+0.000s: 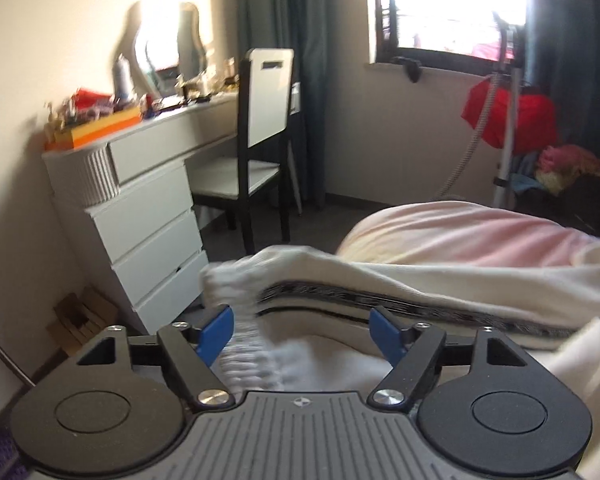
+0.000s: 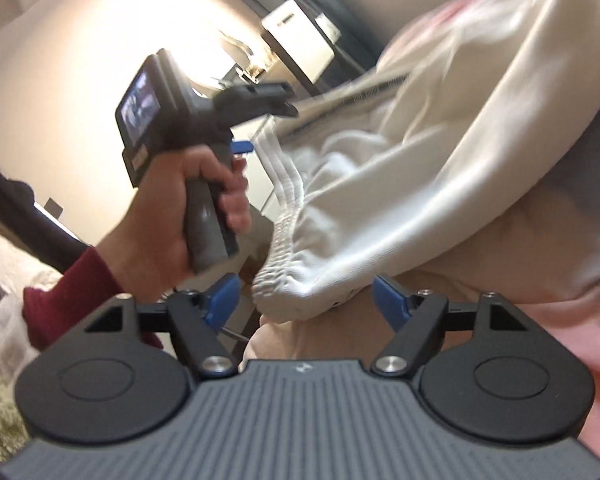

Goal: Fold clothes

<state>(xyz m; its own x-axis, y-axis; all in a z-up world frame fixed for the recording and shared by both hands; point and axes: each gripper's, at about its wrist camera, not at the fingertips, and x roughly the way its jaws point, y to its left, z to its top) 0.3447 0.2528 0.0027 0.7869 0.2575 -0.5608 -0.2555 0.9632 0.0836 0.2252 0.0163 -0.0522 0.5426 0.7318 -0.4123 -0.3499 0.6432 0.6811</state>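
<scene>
Obs.: cream-white knitted garment with a ribbed elastic band and a dark striped trim (image 1: 400, 280) lies bunched on the bed, over a pale pink quilt (image 1: 460, 232). Both views are motion-blurred, so fine detail is uncertain.

Left hand-held gripper (image 1: 302, 330): blue-padded fingers spread wide, nothing between them. The ribbed band sits just ahead of and partly between the fingertips; whether it touches the left pad cannot be told. From the right wrist view the same tool (image 2: 260, 120) appears near the garment's upper hem, held by the person's left hand (image 2: 180, 216) in a dark red sleeve.

Right hand-held gripper (image 2: 304, 300): fingers also apart, not clamped. The gathered white cuff or waistband end (image 2: 296, 292) hangs just in front of the gap, between the two pads.

Handling judgement: soft, light, limp fabric; it will sag and drape from any single hold and will not keep a shape. The smooth outer face looks likely to slide; the ribbed elastic is thicker and grippier, so it seems the better purchase. Two holds on the band, well apart, should let the piece be spread flat on the bed.

Risk: pinching a single layer only, or the folds shifting when lifted.

Background: white drawer unit (image 1: 148, 216), cluttered top.
</scene>
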